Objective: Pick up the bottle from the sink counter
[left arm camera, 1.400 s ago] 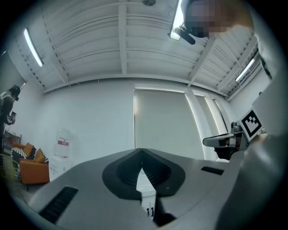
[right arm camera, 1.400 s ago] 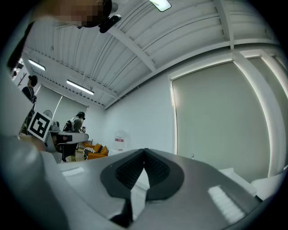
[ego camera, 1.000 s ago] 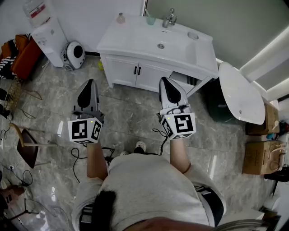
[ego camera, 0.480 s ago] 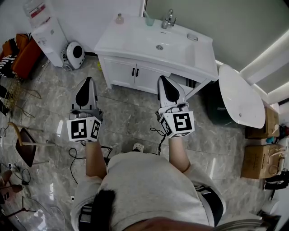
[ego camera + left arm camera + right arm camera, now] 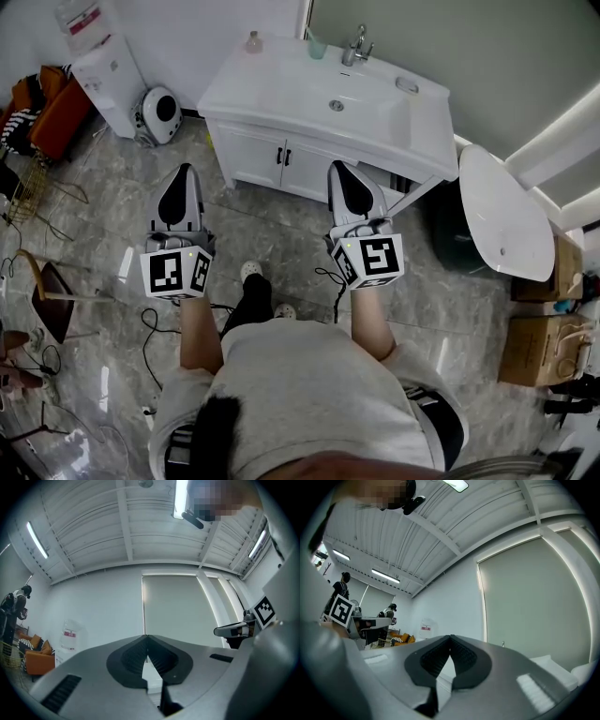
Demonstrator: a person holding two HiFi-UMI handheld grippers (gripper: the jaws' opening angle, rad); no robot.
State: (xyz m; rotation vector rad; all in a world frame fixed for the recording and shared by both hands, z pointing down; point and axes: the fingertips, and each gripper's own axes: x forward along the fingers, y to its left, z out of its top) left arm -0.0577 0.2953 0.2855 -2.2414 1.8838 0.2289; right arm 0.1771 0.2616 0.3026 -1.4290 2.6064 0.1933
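A small pinkish bottle point(image 5: 253, 41) stands at the back left corner of the white sink counter point(image 5: 281, 80) in the head view. Both grippers hang in front of the cabinet, well short of the counter. My left gripper point(image 5: 179, 171) points at the floor left of the cabinet, jaws shut and empty. My right gripper point(image 5: 337, 168) points at the cabinet's right side, its jaws also shut on nothing. In both gripper views the jaw tips point(image 5: 147, 637) point(image 5: 450, 637) meet against the wall and ceiling; the bottle is not seen there.
On the counter are a basin point(image 5: 335, 103), a faucet point(image 5: 355, 42), a green cup point(image 5: 317, 46) and a soap dish point(image 5: 406, 85). A water dispenser point(image 5: 103, 70) and a round white device point(image 5: 157, 111) stand left. A toilet point(image 5: 502, 202) is right. Cables point(image 5: 159, 323) lie on the floor.
The view has shifted slightly toward the sink. A leg and shoe have swung forward between the grippers. Both grippers stay shut and keep their places.
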